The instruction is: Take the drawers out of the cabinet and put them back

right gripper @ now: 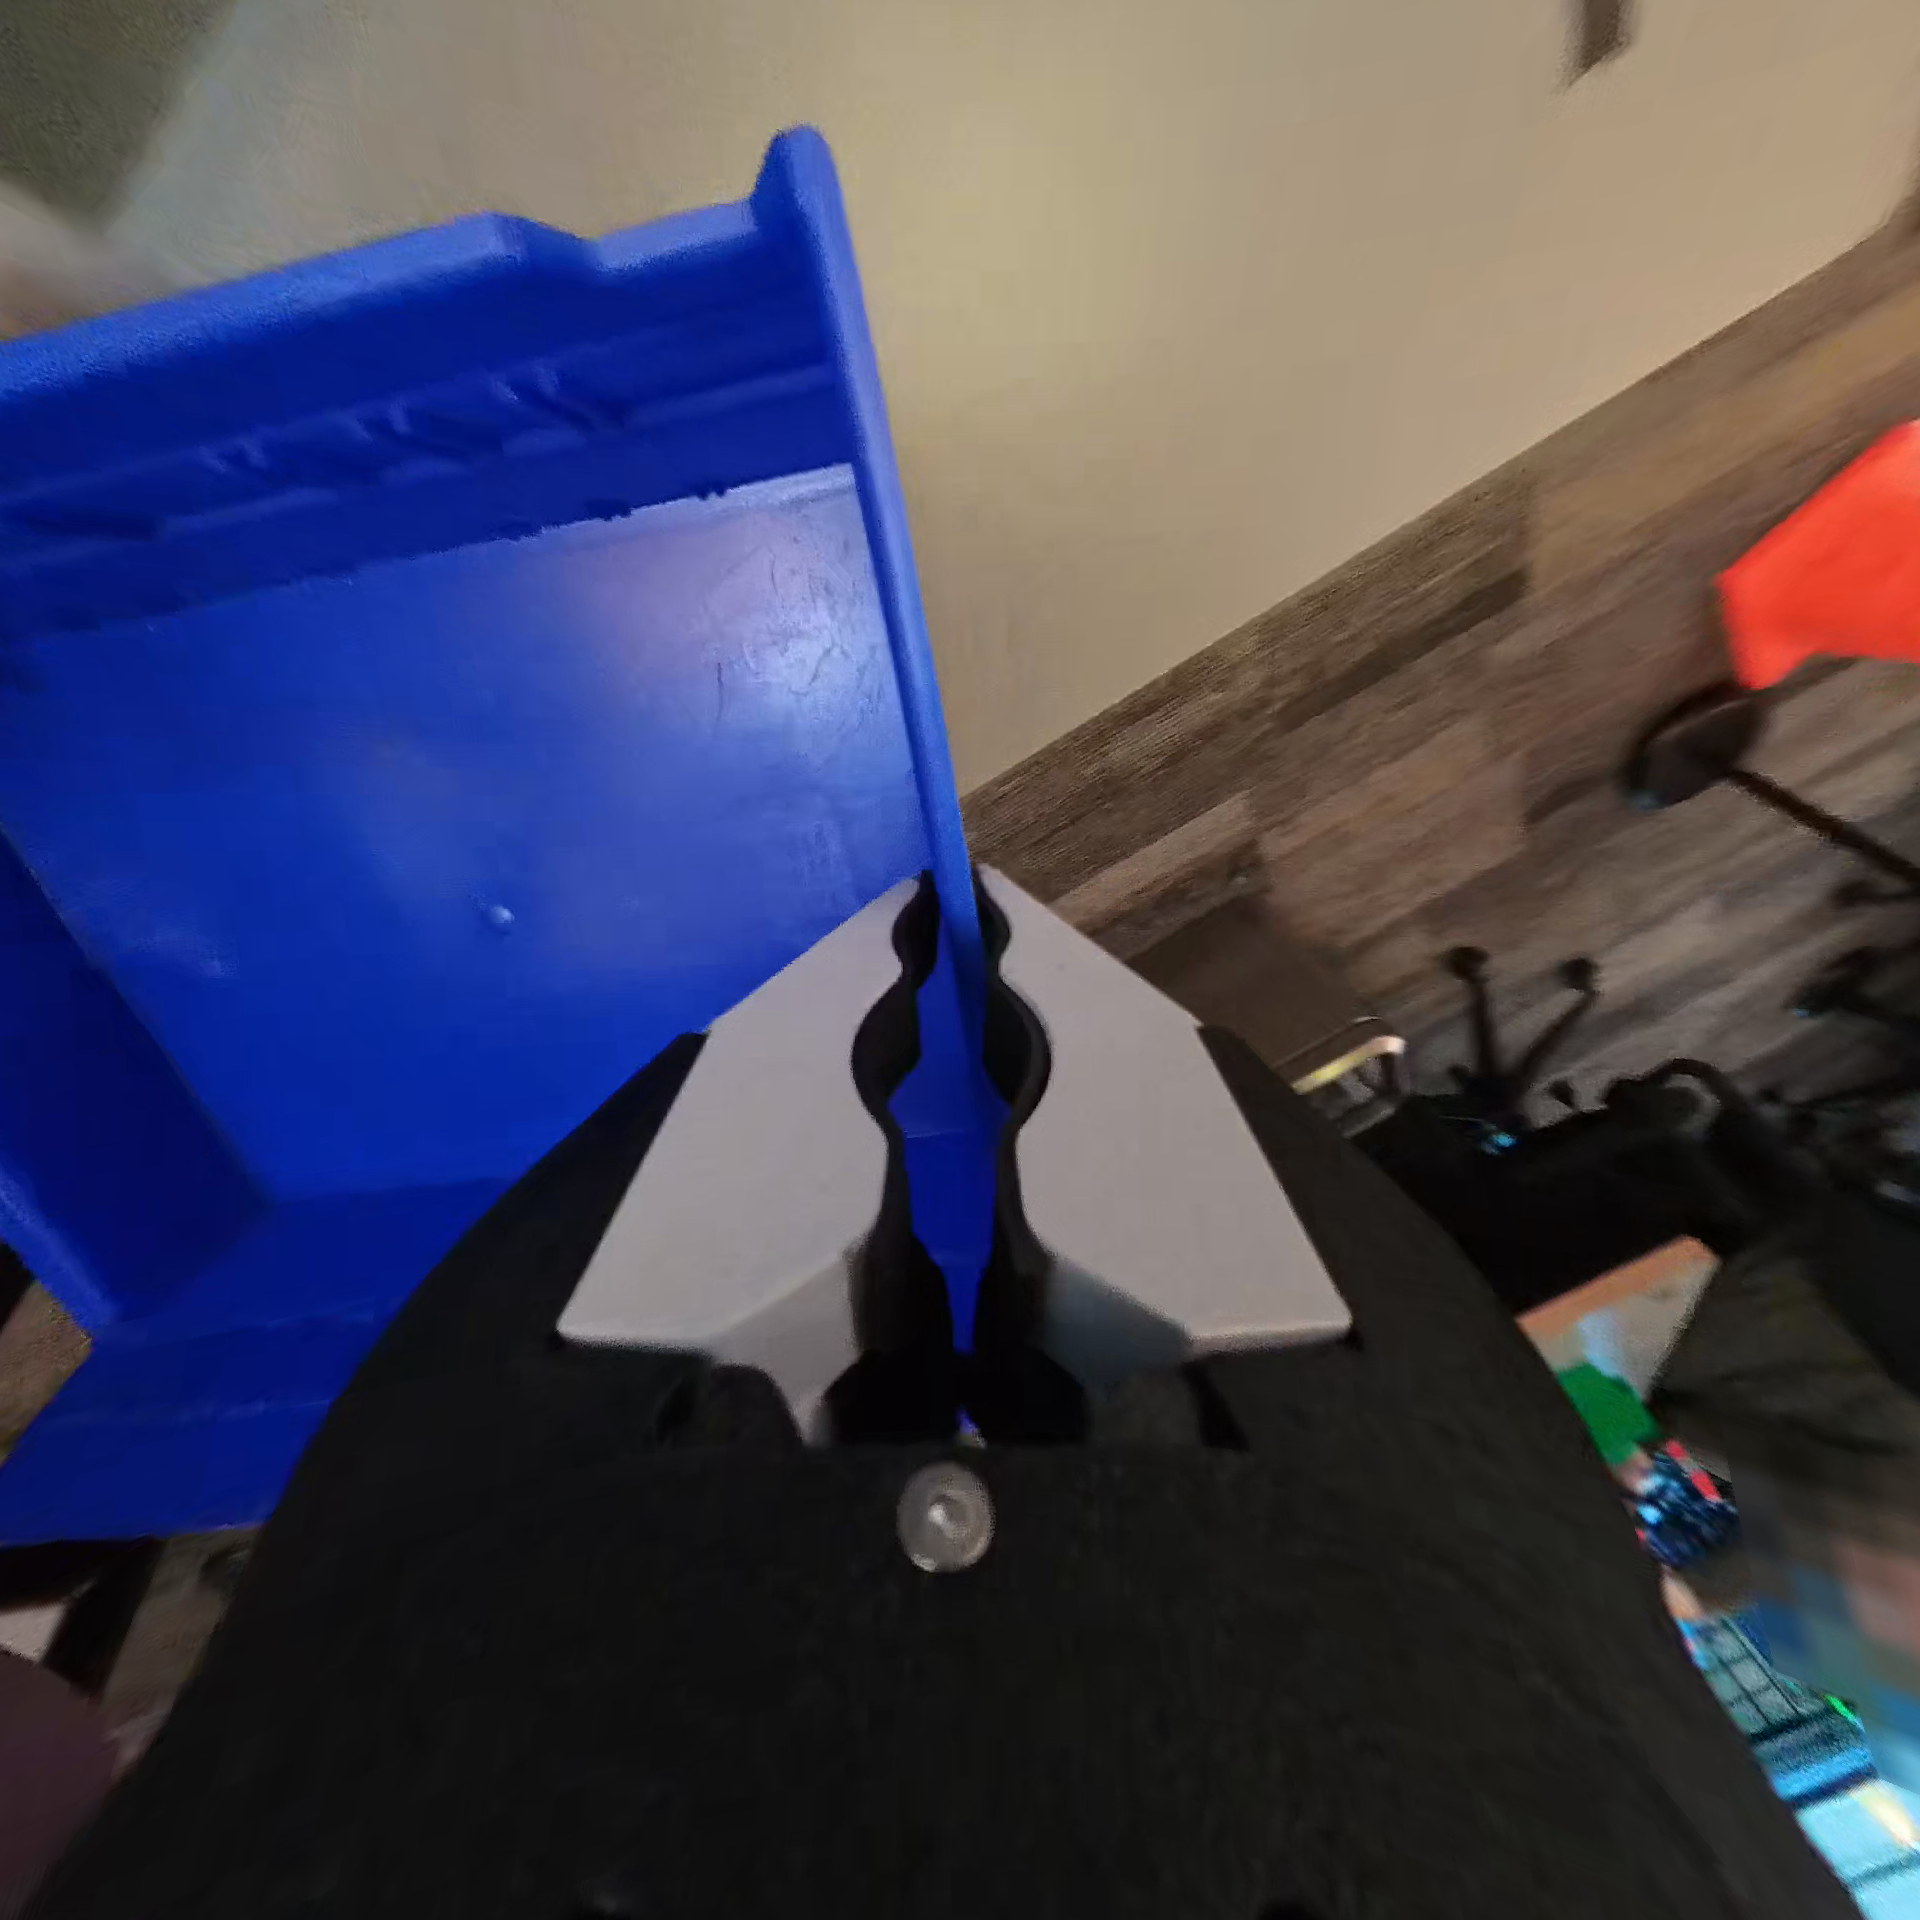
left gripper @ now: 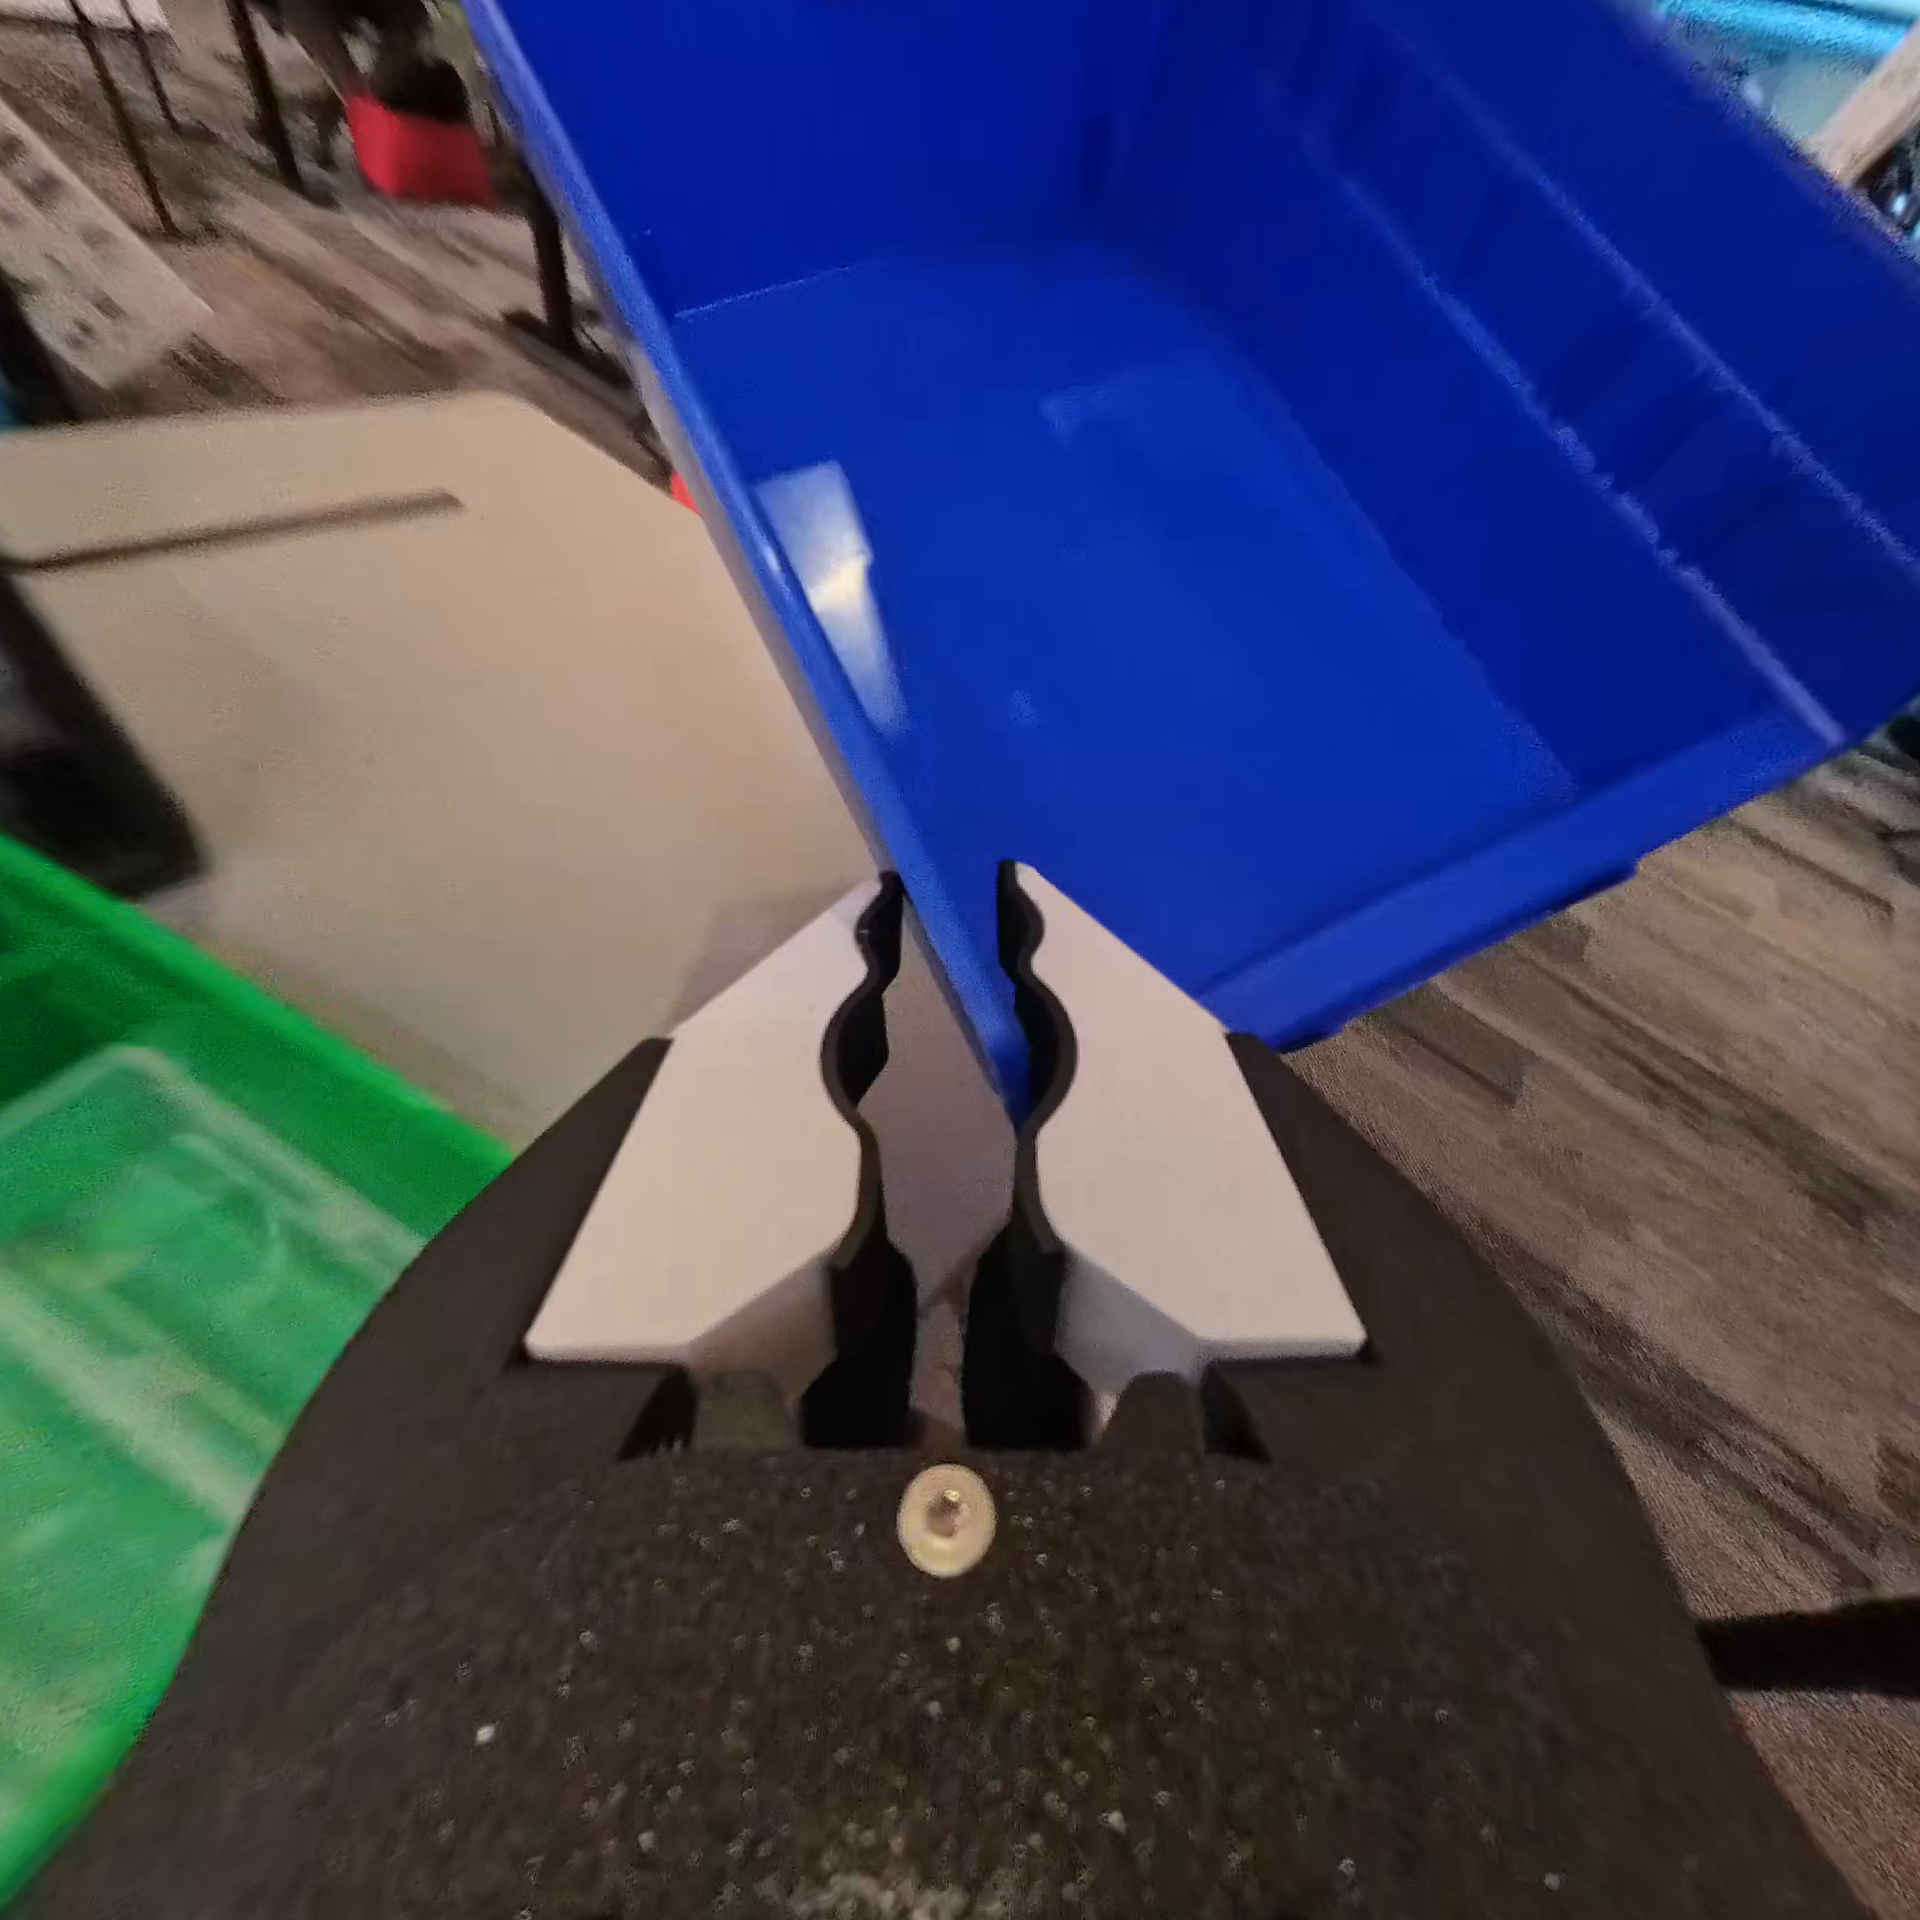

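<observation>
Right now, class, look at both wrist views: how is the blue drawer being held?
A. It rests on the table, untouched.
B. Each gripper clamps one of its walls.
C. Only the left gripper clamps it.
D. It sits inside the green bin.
B: the left gripper is shut on a wall of the blue drawer, and the right gripper is shut on another wall, seen in its own view.
</observation>
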Available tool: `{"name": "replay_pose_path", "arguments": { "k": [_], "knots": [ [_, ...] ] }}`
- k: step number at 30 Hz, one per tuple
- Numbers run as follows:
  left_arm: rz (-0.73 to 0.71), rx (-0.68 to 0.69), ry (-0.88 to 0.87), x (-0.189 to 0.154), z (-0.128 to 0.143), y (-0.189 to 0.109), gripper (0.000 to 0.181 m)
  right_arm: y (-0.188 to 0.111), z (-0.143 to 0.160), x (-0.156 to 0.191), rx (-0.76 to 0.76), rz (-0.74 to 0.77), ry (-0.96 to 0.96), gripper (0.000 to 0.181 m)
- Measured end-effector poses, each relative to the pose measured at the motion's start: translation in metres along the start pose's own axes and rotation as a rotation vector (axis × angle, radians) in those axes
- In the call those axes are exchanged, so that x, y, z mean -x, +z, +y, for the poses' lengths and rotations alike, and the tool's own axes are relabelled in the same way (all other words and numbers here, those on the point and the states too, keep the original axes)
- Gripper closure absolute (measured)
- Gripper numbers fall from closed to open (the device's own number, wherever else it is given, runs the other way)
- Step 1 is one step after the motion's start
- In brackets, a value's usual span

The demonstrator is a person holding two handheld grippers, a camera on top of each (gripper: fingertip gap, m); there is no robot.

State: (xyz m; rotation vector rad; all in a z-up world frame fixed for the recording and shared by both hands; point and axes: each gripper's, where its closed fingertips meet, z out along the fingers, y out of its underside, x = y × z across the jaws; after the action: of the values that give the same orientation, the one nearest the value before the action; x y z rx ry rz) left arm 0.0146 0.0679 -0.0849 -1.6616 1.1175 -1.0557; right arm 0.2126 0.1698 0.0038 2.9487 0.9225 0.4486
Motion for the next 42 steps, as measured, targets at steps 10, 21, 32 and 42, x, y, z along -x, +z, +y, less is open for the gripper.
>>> {"name": "replay_pose_path", "arguments": {
  "k": [10,21,32,42],
  "knots": [
    [-0.166,0.199,-0.011,0.031,0.078,0.097,0.158,0.166,-0.039,-0.044,-0.222,-0.138,-0.027,0.176],
    [0.096,0.227,0.086,0.003,0.088,0.044,0.122,0.209,-0.133,-0.085,-0.251,-0.208,-0.212,0.174],
    [0.48,0.077,-0.119,0.021,-0.02,-0.061,0.123,0.213,-0.201,-0.134,-0.254,-0.157,-0.245,0.146],
    [-0.133,0.377,0.356,0.343,0.023,-0.176,0.135,0.069,-0.179,-0.075,-0.699,-0.173,0.434,0.134]
  ]
}}
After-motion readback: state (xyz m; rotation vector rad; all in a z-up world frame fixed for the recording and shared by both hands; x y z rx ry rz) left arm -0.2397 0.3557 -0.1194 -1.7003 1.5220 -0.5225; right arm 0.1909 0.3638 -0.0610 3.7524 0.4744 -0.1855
